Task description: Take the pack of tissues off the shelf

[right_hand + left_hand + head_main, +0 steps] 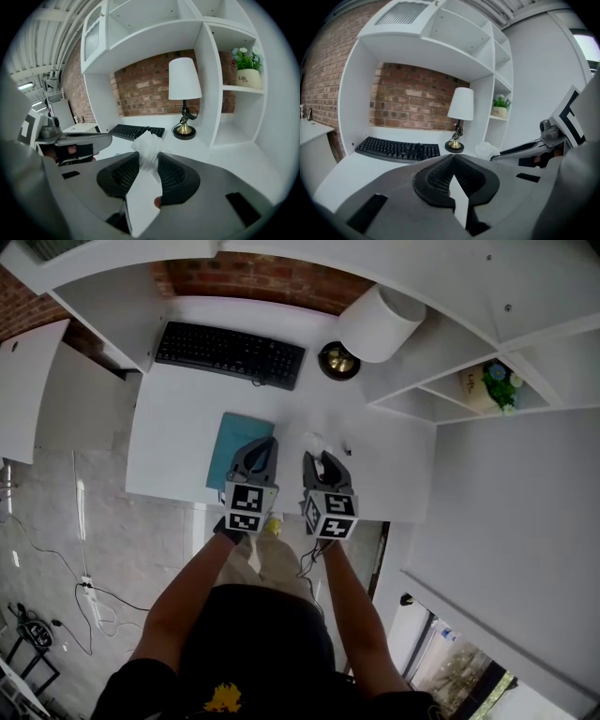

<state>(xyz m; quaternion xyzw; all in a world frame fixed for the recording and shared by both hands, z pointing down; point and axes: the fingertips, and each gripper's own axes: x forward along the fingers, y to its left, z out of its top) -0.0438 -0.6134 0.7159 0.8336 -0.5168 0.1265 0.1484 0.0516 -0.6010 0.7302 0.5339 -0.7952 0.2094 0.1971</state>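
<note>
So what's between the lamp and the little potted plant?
A white upright panel of the shelving. The lamp stands left of it and the plant sits in the compartment on its right. The right gripper view shows this plainly.

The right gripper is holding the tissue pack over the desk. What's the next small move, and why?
Probably lower the right gripper onto the bare desk beside the teal book, and only then open the fingers. The pack of tissues is pinched between them, clear of the shelf, with nothing under it.
</note>
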